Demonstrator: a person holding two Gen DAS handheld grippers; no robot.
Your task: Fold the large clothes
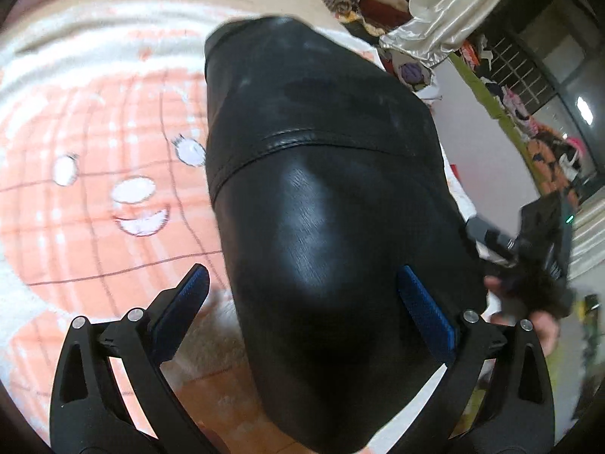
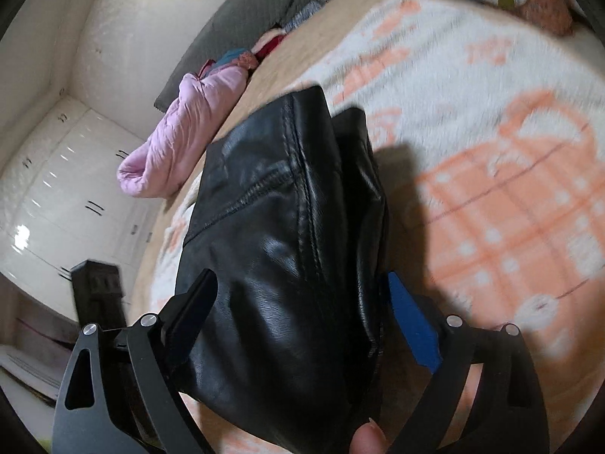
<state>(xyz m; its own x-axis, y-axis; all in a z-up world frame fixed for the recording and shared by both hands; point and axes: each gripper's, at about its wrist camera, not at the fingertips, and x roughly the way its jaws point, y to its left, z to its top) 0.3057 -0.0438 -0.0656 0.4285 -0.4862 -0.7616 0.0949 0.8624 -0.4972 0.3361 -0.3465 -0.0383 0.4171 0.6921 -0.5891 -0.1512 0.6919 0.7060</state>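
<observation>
One black leather jacket, two grippers

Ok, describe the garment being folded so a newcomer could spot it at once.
Start at the orange-and-white cartoon blanket covering the bed. On it lies a folded black leather garment, glossy, with stitched seams. Unlike the pink puffy jacket at the bed's edge, it is smooth, shiny and black.
</observation>
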